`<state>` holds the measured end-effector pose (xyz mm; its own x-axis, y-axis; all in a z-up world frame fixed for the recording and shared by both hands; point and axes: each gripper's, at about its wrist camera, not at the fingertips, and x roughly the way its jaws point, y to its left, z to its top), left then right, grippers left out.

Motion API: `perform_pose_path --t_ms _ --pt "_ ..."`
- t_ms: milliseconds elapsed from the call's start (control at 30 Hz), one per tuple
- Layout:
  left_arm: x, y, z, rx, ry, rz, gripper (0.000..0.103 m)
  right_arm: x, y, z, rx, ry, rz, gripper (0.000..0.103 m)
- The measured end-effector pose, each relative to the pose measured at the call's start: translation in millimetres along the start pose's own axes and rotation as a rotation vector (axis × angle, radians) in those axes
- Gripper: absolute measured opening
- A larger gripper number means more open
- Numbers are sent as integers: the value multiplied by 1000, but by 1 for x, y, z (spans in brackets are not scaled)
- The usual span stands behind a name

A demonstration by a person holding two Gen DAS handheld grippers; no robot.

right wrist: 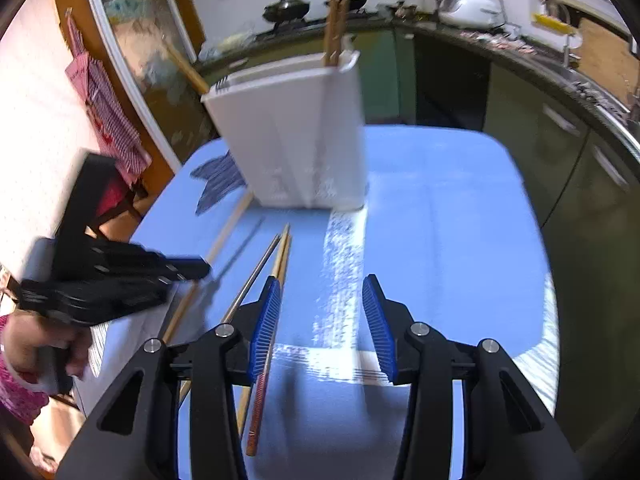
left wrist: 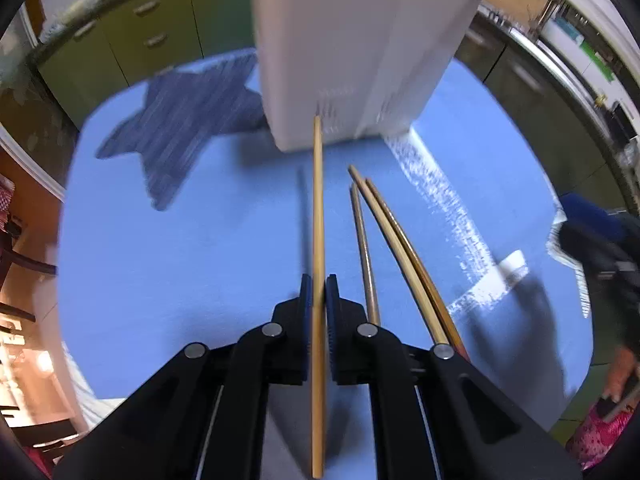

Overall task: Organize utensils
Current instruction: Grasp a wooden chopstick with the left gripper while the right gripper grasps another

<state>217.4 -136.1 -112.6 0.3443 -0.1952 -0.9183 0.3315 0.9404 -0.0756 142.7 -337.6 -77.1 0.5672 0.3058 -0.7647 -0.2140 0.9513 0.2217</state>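
My left gripper (left wrist: 319,292) is shut on a light bamboo chopstick (left wrist: 318,208) that points toward the base of the white utensil holder (left wrist: 352,52). Three more chopsticks (left wrist: 384,240) lie on the blue tablecloth just right of it, one metallic, two wooden. In the right wrist view the holder (right wrist: 296,132) stands upright with a few chopsticks (right wrist: 335,20) sticking out of its right compartment. My right gripper (right wrist: 320,320) is open and empty above the cloth, right of the lying chopsticks (right wrist: 276,264). The left gripper (right wrist: 120,276) with its held chopstick (right wrist: 224,236) is at the left.
A dark blue star-shaped mat (left wrist: 188,120) lies left of the holder, partly under it (right wrist: 216,180). The blue tablecloth (right wrist: 440,220) has a white striped band (right wrist: 340,264). Kitchen cabinets and a counter (right wrist: 560,128) surround the table. A person's hand (left wrist: 620,376) is at the right edge.
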Motion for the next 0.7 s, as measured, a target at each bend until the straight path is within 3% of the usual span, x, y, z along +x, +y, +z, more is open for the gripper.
perform_pose_path --t_ms 100,233,367,500,700 --pt "-30 7 -12 -3 -73 2 7 18 9 -1 -17 42 12 43" --pt "-56 13 -21 -1 -147 0 7 43 17 1 -30 115 47 27" --pt "-82 17 -39 6 -224 -5 7 65 24 5 -35 179 67 24" --pt "-93 18 -53 7 -261 -22 7 84 32 7 -52 227 59 18" --pt "-101 22 -67 3 -273 -39 7 104 43 11 -78 270 15 18"
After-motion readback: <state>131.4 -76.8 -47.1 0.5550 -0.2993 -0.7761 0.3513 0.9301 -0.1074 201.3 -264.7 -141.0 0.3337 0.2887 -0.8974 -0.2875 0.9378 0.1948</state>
